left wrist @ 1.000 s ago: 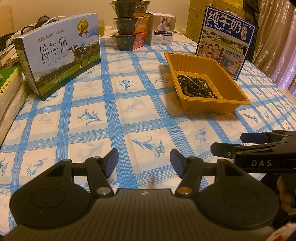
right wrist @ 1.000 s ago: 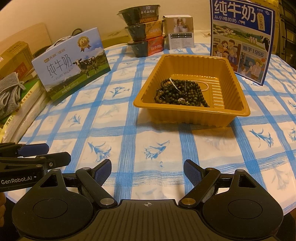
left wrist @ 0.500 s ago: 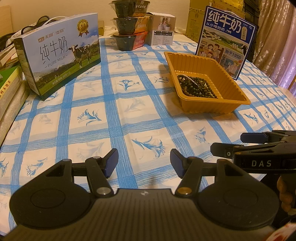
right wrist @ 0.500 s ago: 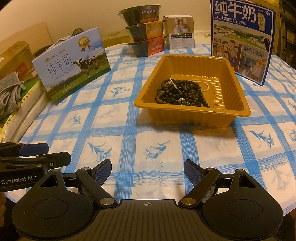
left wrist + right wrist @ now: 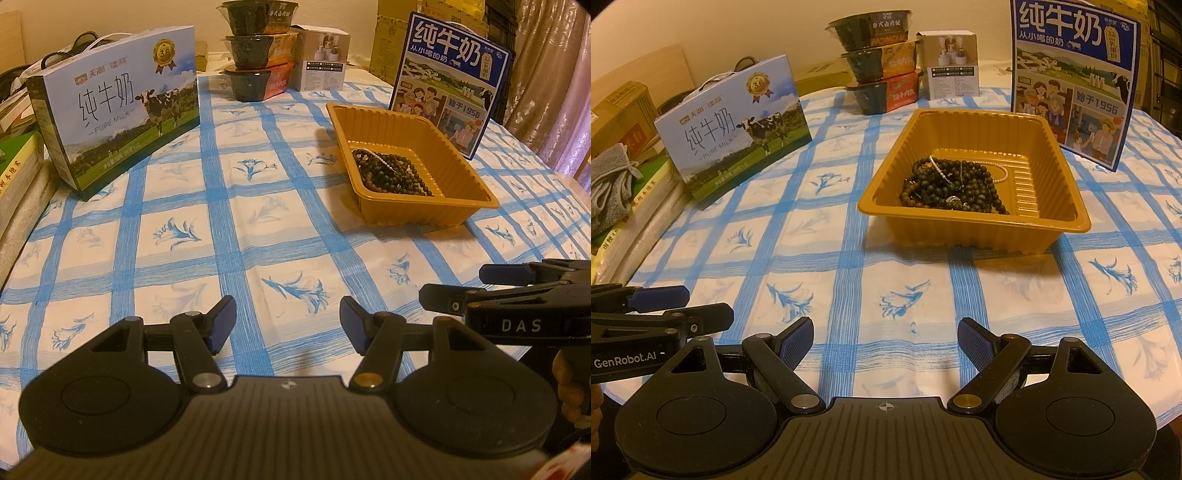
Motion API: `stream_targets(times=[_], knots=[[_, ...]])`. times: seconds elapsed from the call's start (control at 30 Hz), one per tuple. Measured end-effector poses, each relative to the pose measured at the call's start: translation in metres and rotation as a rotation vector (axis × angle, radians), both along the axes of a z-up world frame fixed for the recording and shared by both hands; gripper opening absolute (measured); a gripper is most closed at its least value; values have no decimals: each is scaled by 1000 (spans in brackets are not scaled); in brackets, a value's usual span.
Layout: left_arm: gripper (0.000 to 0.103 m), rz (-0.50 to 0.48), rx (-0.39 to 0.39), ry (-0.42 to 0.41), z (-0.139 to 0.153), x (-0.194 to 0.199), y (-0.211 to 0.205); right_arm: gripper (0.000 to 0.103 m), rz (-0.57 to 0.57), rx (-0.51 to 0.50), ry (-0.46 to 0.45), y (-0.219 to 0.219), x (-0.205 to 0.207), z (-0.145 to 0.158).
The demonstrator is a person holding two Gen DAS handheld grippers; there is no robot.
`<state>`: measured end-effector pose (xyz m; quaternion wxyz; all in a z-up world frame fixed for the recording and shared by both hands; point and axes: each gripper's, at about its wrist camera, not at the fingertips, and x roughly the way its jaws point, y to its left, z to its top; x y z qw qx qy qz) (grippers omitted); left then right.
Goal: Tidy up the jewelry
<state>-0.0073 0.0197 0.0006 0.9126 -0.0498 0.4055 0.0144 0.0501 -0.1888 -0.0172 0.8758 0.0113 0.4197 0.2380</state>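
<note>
The left gripper point(image 5: 287, 320) hangs over the near edge of the table point(image 5: 236, 236) with its blue-padded fingers point(image 5: 222, 322) parted and nothing between them; only checked cloth shows in the gap. The right gripper point(image 5: 885, 343) sits the same way, its fingers point(image 5: 975, 345) spread wider still and grasping nothing. Each one shows in the other's view: the right gripper enters the left wrist view at 3 o'clock, with part of a hand point(image 5: 569, 387) below it, and the left gripper enters the right wrist view at 9 o'clock.

Beyond the fingers, well apart from both, stands an orange tray point(image 5: 1067, 218), at 12 to 1 o'clock in the right wrist view and at 1 o'clock in the left. The jewelry lies inside it: a heap of dark bead strings point(image 5: 951, 188) with a thin pale chain point(image 5: 999, 171) draped across and curling toward the ribbed end of the tray floor.

Farther out, a blue milk carton point(image 5: 1075, 81) stands upright just behind the tray at 1 o'clock. A pale milk box point(image 5: 735, 133) with cows printed on it stands at 10 o'clock. At 12 o'clock three dark food bowls point(image 5: 879, 62) are stacked, with a small white box point(image 5: 953, 66) just beside them. A grey cloth point(image 5: 611, 188) lies on packages past the table's edge at 9 o'clock.
</note>
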Motion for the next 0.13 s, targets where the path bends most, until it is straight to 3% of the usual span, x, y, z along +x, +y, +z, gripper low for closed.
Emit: stream_targets(times=[0.13], knots=[[63,4,2,1,0,0,0,85,0,0,0,0,-1,0]])
